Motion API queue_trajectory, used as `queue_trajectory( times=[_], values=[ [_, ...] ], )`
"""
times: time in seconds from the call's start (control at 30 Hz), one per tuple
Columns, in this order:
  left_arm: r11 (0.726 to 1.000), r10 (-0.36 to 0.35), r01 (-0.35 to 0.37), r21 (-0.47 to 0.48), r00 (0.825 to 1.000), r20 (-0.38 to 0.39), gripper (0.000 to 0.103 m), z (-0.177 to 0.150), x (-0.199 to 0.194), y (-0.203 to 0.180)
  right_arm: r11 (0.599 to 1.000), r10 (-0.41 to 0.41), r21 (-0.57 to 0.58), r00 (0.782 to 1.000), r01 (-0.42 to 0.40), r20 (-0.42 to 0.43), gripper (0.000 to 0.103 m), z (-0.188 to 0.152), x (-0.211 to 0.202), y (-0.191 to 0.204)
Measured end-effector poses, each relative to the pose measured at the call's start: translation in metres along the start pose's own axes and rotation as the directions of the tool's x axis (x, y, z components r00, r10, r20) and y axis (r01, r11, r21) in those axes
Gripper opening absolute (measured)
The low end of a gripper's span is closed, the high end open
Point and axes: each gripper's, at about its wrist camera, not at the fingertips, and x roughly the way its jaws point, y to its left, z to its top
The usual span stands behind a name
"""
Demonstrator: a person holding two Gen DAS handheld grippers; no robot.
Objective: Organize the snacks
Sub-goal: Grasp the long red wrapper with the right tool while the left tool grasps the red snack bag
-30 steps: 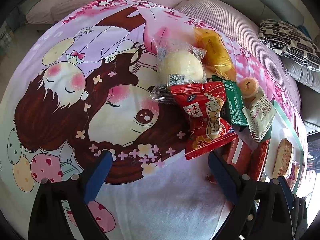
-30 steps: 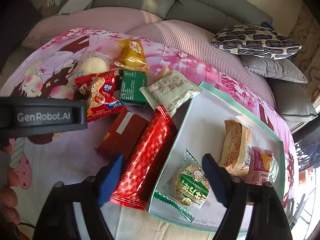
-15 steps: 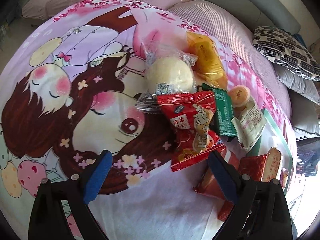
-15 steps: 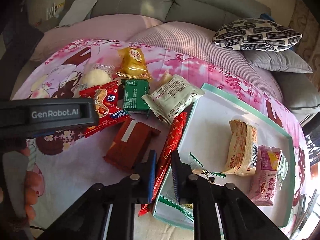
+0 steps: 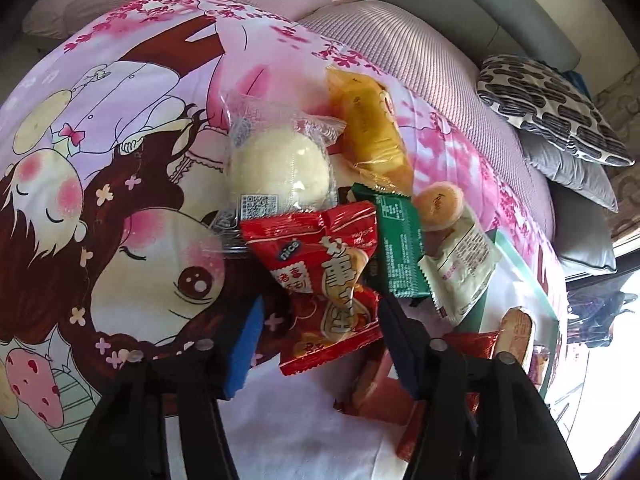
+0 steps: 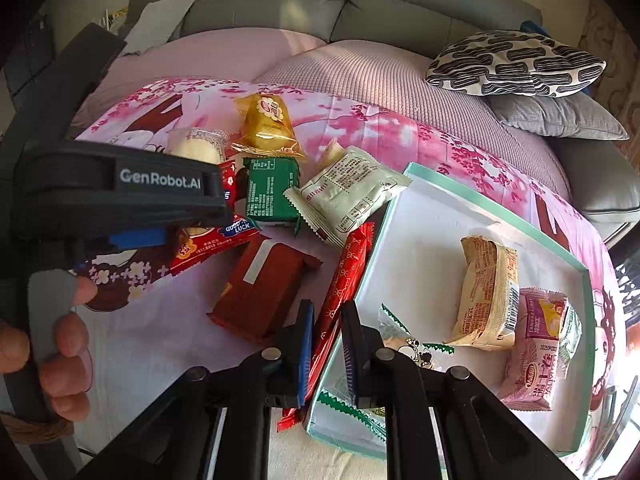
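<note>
Grippers (image 6: 325, 354) astride red stick pack (image 6: 342, 292)

Your red snack bag (image 5: 324, 292) is glossy, crinkled foil-like plastic. The bun wrapper (image 5: 280, 160) is clear film. The printed blanket (image 5: 120, 200) beneath looks soft matt cloth.

Home living room; grey sofa (image 6: 280, 4), patterned cushion (image 6: 516, 62).

"GenRobot.AI" in white on the black plastic left gripper body (image 6: 120, 196), "nice" on the glossy red snack packet (image 5: 320, 280), "GOOD LUCK" on its blue corner patch, QR code on the clear-wrapped pale round bun (image 5: 280, 164)
</note>
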Motion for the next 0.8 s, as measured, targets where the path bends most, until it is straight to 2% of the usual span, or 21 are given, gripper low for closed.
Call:
queue_trajectory(
  times=[0.33, 0.8],
  values=[
    [0.999, -0.049, 0.049, -0.008, 0.998, 0.038, 0.037, 0.009, 0.01, -0.003, 0.999, 0.042, 0.007, 0.999, -0.042, 0.016, 0.011, 0.0, -0.008, -0.001],
    [0.998, -0.054, 0.053, 0.022, 0.995, 0.078, 0.03, 0.003, -0.011, 0.0, 0.995, 0.087, 0.035, 0.994, -0.09, 0.07, 0.01, 0.005, -0.03, -0.01]
  ],
)
